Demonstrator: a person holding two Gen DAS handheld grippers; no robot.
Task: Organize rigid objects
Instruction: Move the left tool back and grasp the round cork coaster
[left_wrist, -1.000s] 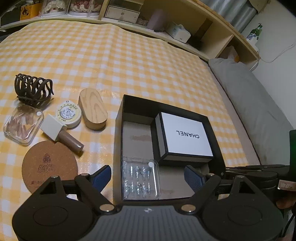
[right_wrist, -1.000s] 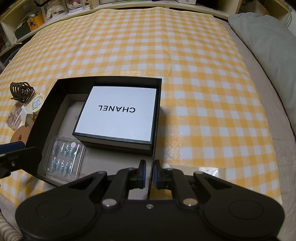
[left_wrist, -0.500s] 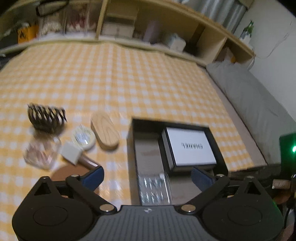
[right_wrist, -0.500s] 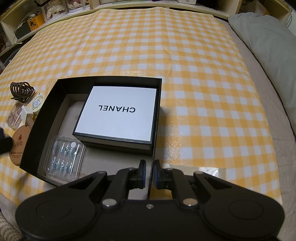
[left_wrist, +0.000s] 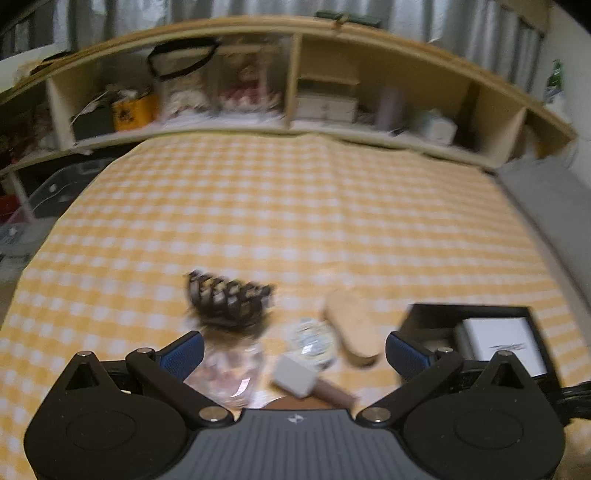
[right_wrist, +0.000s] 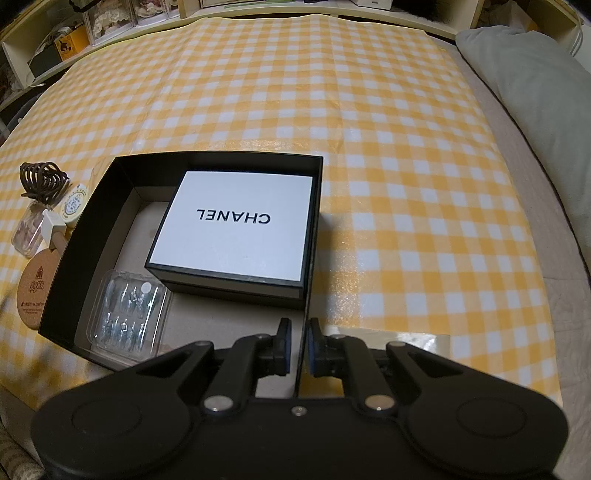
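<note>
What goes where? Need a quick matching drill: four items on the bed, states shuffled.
Items:
1. white CHANEL box
2. clear plastic blister case
3. round cork coaster
4. right gripper

States:
A. on the checked cloth, outside the black open box's left wall
B. shut on that box's right wall
C. in its near left corner
D. inside, against its far right corner

Pairs: 1-D, 2-C, 3-A, 4-B

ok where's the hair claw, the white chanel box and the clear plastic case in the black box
hair claw (right_wrist: 43, 180): right wrist view, on its dark curved teeth
white chanel box (right_wrist: 236, 228): right wrist view, middle of the white lid
clear plastic case (right_wrist: 129, 315): right wrist view, centre of its clear top
</note>
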